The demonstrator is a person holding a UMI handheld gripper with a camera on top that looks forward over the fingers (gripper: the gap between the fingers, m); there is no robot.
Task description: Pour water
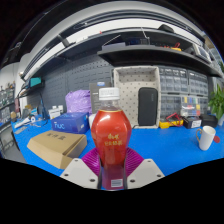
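Note:
A clear plastic bottle (110, 135) with a white cap, a red label and reddish liquid stands upright between my fingers, filling the middle of the gripper view. My gripper (112, 172) is shut on the bottle: both magenta pads (93, 158) press against its lower sides. The bottle's base is hidden below the fingers. A white paper cup (206, 137) stands on the blue table (165, 148), off to the right and beyond the fingers.
A cardboard box (57, 148) lies on the table to the left. Behind it are a blue box (70, 123) and a purple bag (79, 101). A white pegboard panel (137, 97), shelving and a plant (216, 103) stand at the back.

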